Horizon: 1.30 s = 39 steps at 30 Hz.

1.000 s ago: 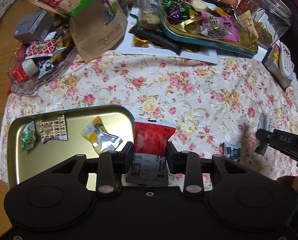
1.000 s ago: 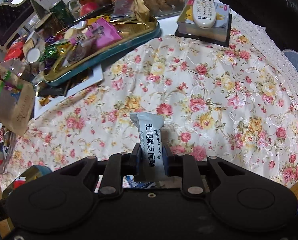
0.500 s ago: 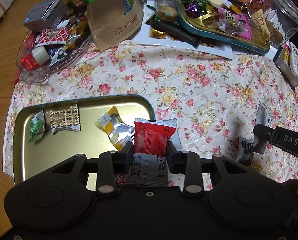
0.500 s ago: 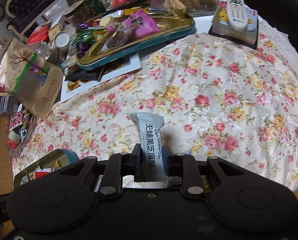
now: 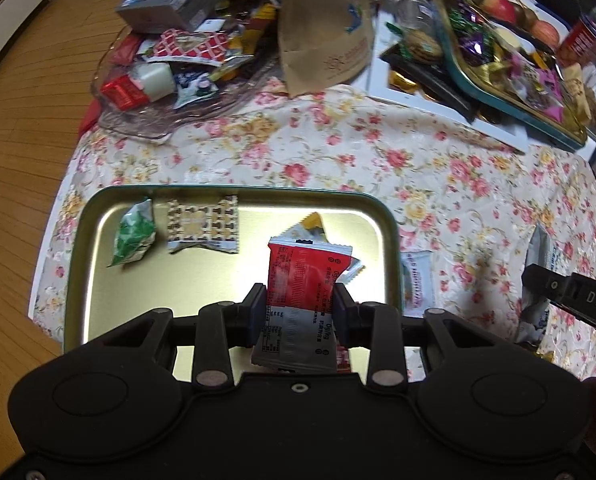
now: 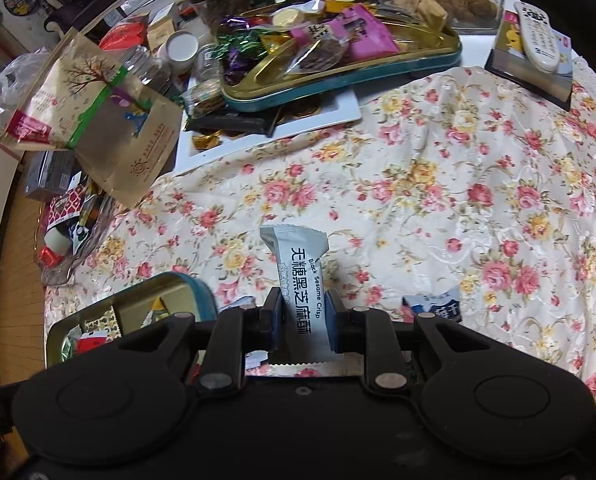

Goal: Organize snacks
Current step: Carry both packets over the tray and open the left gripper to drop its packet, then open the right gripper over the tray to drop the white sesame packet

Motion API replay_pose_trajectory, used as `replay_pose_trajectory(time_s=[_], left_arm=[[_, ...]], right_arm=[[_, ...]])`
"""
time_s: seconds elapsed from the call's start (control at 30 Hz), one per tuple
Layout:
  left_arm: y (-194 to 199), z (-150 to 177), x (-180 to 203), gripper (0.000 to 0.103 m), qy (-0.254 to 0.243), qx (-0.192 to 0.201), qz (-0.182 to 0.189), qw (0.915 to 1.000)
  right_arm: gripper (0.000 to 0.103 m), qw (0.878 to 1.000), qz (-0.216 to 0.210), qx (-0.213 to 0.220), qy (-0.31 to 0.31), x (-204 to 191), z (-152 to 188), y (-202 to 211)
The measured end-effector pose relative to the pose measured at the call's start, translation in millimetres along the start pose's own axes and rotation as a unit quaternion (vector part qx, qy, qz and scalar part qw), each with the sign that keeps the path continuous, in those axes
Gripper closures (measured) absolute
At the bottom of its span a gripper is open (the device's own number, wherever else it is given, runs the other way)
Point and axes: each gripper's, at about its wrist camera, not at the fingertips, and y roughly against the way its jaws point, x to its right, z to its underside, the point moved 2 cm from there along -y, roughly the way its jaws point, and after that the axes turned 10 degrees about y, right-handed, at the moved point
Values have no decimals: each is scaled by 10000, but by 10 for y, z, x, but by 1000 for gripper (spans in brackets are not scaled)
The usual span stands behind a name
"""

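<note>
Your left gripper, pinching the red packet upright, hangs over the gold tray, while your right gripper, clamping the grey sesame packet, lies beyond the tray's right rim.

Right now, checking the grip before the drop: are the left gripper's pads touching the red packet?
Touching. The left wrist view shows the left gripper with both pads pressed against the red packet.

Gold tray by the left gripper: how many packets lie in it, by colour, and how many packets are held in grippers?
In the tray:
green packet: 1
brown patterned packet: 1
yellow-silver packet: 1
Held:
red packet, left gripper: 1
grey packet, right gripper: 1
Total: 5
</note>
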Motion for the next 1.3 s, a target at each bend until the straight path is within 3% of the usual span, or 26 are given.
replay_pose_trajectory(time_s=[0.3, 0.57, 0.8, 1.07, 1.3], left_arm=[[30, -90, -434, 60, 446, 190, -200, 9986], [-1, -116, -710, 59, 758, 57, -170, 9970], [67, -126, -767, 59, 758, 129, -153, 9969], [192, -124, -735, 55, 521, 568, -349, 9964], [116, -143, -785, 55, 709, 432, -378, 9958]], right_arm=[[79, 9997, -95, -57, 224, -289, -1, -82], [79, 9989, -211, -74, 411, -536, 3, -106], [79, 9983, -259, -101, 521, -671, 11, -145], [79, 9979, -257, -148, 581, -712, 28, -183], [79, 9977, -333, -114, 571, -745, 11, -154]])
